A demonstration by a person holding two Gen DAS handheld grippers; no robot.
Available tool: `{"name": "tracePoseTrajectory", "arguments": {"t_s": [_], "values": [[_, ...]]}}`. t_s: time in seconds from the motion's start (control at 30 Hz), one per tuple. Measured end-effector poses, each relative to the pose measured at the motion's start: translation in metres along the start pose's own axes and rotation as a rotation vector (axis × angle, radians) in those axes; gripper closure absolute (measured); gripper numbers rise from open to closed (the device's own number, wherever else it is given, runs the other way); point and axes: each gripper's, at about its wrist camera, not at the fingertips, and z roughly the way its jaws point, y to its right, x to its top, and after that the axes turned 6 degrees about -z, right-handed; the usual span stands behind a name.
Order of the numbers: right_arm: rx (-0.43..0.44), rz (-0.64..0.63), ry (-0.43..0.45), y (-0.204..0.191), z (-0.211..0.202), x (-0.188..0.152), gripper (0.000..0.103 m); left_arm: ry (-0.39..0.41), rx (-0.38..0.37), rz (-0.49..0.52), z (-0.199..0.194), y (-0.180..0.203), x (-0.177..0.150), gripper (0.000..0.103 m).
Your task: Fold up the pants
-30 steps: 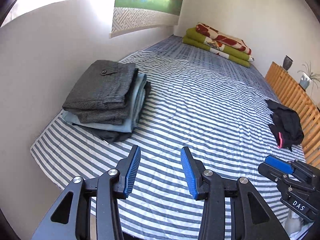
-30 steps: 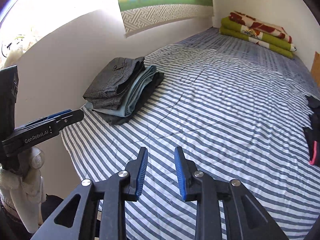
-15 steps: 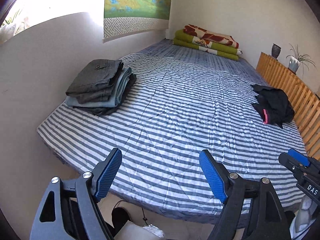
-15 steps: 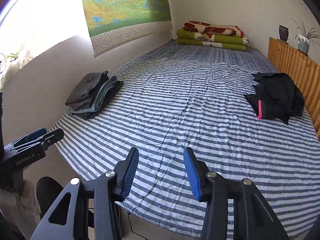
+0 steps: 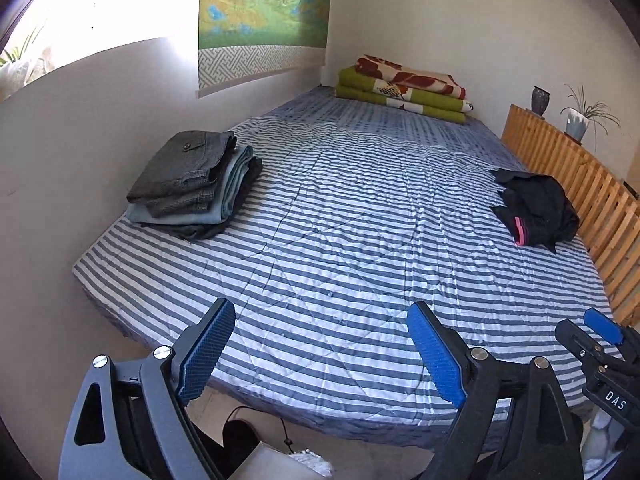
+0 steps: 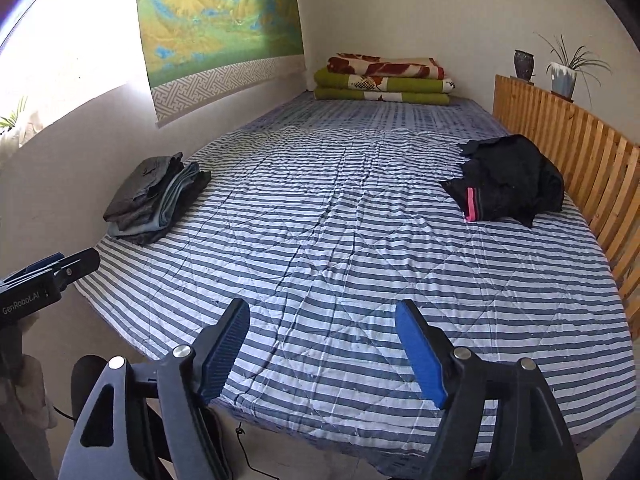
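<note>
A crumpled pair of black pants (image 5: 536,208) (image 6: 508,180) with a pink trim lies at the right side of the striped bed (image 5: 340,240) (image 6: 340,240), close to the wooden slats. A stack of folded pants (image 5: 192,184) (image 6: 154,200), grey on top, sits at the left edge by the wall. My left gripper (image 5: 320,354) hangs open and empty over the bed's near edge. My right gripper (image 6: 322,354) is also open and empty above the near edge, far from both piles. Each gripper shows at the side of the other's view.
Folded green and red blankets (image 5: 404,90) (image 6: 384,78) lie at the bed's far end. A wooden slatted rail (image 5: 576,184) (image 6: 568,160) runs along the right with a vase and potted plant (image 6: 564,72) on top. A wall hanging (image 6: 216,36) hangs on the left wall.
Both grippers have pulled back from near the folded stack to the bed's near edge and opened wider. The black pants now show fully in both views.
</note>
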Motion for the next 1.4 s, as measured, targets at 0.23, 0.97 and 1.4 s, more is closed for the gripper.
{"name": "tracePoseTrajectory", "arguments": {"t_s": [0.23,0.97,1.4], "values": [[0.008,0.009,0.003,-0.007,0.001,0.001,0.031,0.027,0.038,-0.023,-0.003,-0.013,0.007,0.012],[-0.006,0.015,-0.016,-0.005,0.011,0.001,0.031,-0.004,0.050,-0.017,0.017,-0.019,0.010,0.012],[-0.004,0.022,-0.021,-0.005,0.013,0.001,0.031,-0.011,0.042,-0.020,0.022,-0.017,0.009,0.012]]}}
